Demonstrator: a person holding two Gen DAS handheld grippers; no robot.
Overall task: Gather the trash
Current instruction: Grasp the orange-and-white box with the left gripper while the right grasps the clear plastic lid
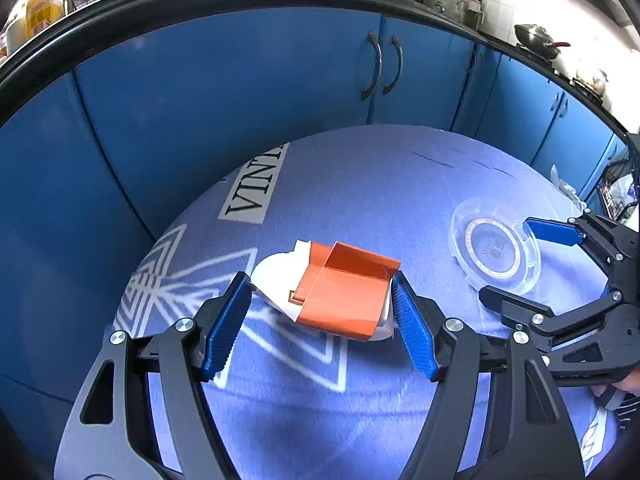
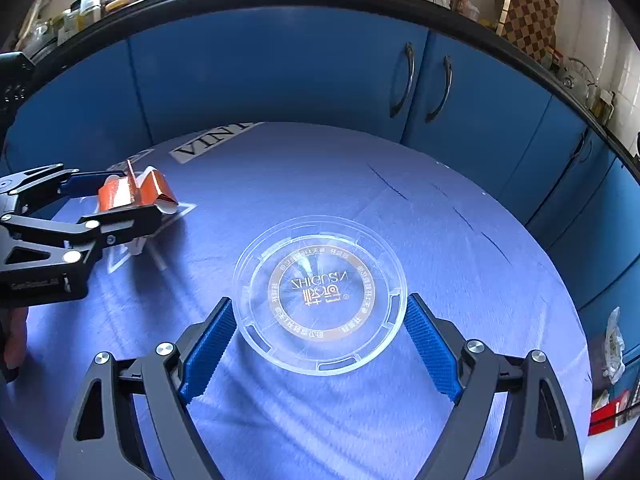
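A flattened orange and white carton [image 1: 344, 292] sits between the blue pads of my left gripper [image 1: 320, 280], which is shut on it, a pad touching each side. From the right wrist view the carton [image 2: 136, 192] shows in that gripper [image 2: 138, 197] at the left of the table. A clear round plastic lid [image 2: 320, 300] with printed lettering lies flat on the blue tablecloth [image 2: 360, 184]. My right gripper [image 2: 320, 302] straddles it, open, its pads close beside the rim. The left wrist view shows the lid [image 1: 496, 248] and the right gripper [image 1: 506, 258] at the right.
Blue cabinet doors [image 1: 240, 100] with dark handles curve behind the round table under a black counter edge. A crumpled clear wrapper [image 2: 614, 344] lies at the table's right edge, with a red object [image 2: 608, 412] beyond it. A hand [image 2: 14, 336] grips the left tool.
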